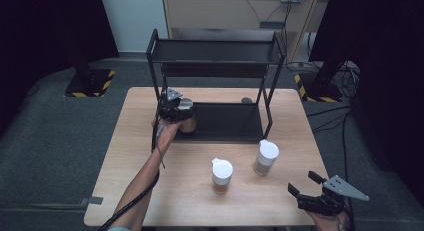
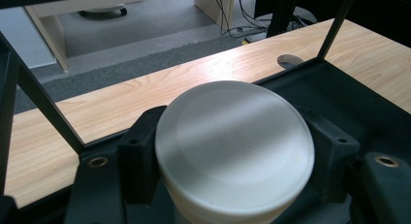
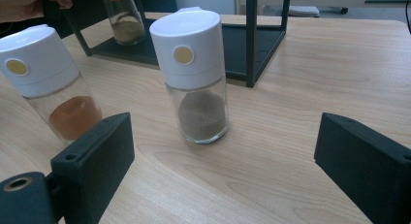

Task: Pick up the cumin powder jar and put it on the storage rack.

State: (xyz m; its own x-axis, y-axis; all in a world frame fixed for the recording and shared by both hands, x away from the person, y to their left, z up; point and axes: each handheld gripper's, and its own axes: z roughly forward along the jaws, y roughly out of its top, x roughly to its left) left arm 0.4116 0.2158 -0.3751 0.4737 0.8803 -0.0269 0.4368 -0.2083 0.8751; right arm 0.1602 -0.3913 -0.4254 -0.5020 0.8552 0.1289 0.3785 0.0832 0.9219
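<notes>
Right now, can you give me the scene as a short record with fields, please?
left gripper: shut on a white-capped jar, at the left end of the rack's lower shelf
right gripper: open, holds nothing
on table: jar with orange powder; jar with grey-brown powder
rack's upper shelf: bare

The held jar (image 2: 235,151) hides its own contents below its lid.

A lab-like recording room: dark curtains (image 1: 45,26), hazard-taped stand bases (image 1: 90,83), trailing floor cables (image 1: 332,118).
</notes>
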